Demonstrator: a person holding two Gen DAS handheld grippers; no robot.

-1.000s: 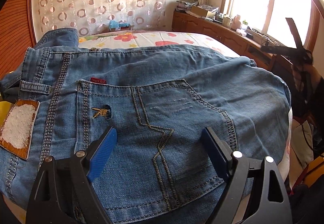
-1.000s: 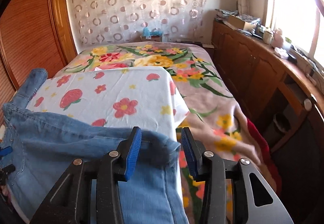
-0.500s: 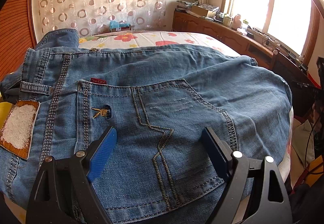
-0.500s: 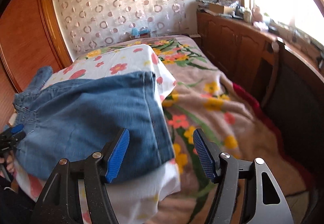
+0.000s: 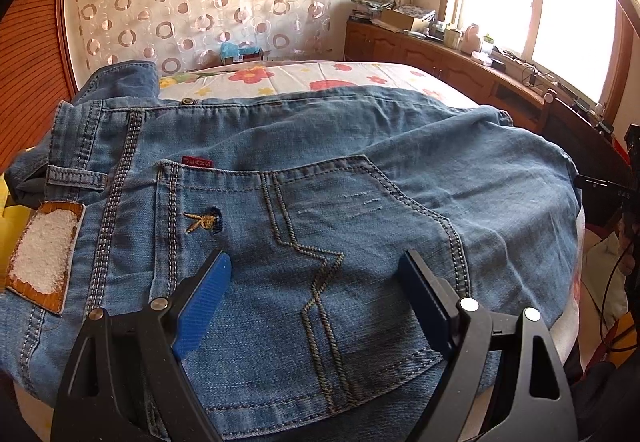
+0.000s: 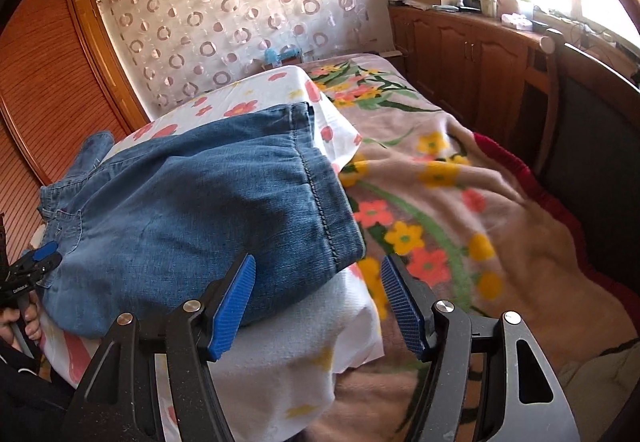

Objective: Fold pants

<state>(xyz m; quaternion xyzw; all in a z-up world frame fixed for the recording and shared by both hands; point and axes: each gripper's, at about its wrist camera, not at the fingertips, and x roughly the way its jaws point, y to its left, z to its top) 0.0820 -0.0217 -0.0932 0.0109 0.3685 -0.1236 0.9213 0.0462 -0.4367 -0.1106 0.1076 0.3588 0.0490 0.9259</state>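
Lying folded, jeans (image 6: 192,202) apparently clear of the closing right hand-held gripper (image 6: 316,302).

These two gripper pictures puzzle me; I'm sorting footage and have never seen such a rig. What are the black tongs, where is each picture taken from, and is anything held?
A person holds one two-finger gripper in each hand, and a camera on each looks forward along its fingers. One picture is from the left gripper, which hovers open over the back pocket of the jeans. The other is from the right gripper, at the jeans' folded end; its jaws are closing, with no denim between them. So nothing is held. The jeans lie on a white flowered cloth over a floral blanket on a bed.
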